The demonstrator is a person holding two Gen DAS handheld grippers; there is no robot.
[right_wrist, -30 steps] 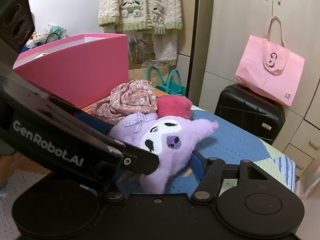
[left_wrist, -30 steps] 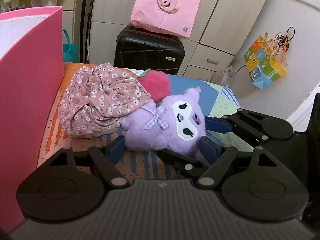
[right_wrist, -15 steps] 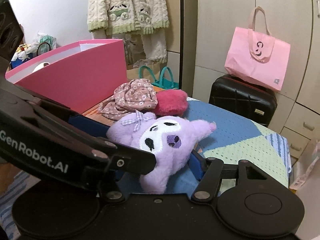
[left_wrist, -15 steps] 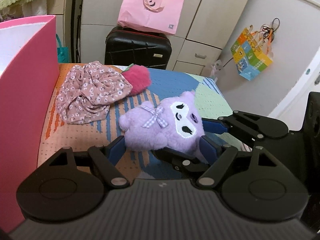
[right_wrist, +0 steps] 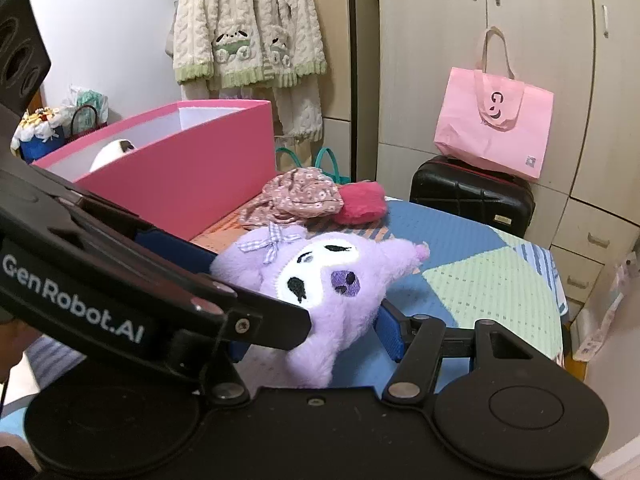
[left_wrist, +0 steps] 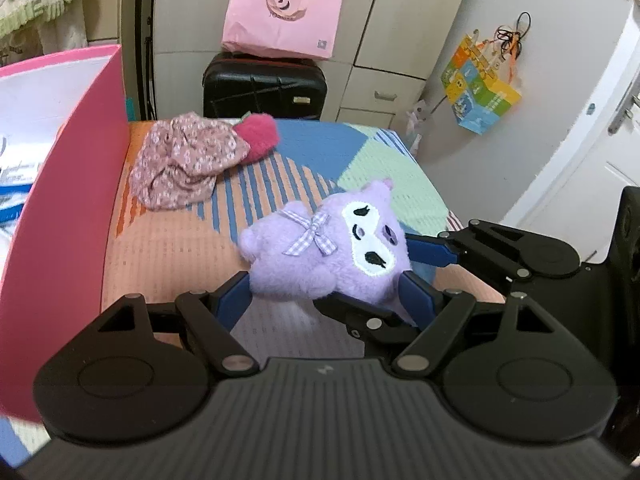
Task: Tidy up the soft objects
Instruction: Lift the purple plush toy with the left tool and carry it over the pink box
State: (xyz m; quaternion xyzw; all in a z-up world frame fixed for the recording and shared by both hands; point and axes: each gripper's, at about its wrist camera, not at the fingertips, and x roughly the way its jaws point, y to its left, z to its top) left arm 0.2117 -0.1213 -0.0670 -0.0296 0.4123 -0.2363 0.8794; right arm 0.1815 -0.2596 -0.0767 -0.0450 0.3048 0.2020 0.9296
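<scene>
A purple plush toy (left_wrist: 320,256) with a white face and a checked bow is held between both grippers, lifted above the bed. My left gripper (left_wrist: 326,296) is shut on its body. My right gripper (right_wrist: 316,336) is shut on its lower part; the right gripper also shows in the left wrist view (left_wrist: 424,252). A crumpled floral cloth (left_wrist: 184,160) and a pink fluffy plush (left_wrist: 258,136) lie together at the far end of the bed, also visible in the right wrist view, cloth (right_wrist: 296,196) and plush (right_wrist: 360,202).
A tall pink box (right_wrist: 192,168) with a white inside stands on the bed's left side (left_wrist: 60,200). The patterned bedspread (left_wrist: 380,160) ends at the right edge. A black suitcase (left_wrist: 264,84) with a pink bag (left_wrist: 280,12) stands beyond the bed.
Both grippers have pulled back and up with the purple plush, away from the floral cloth and pink plush, which stayed at the far end of the bed.
</scene>
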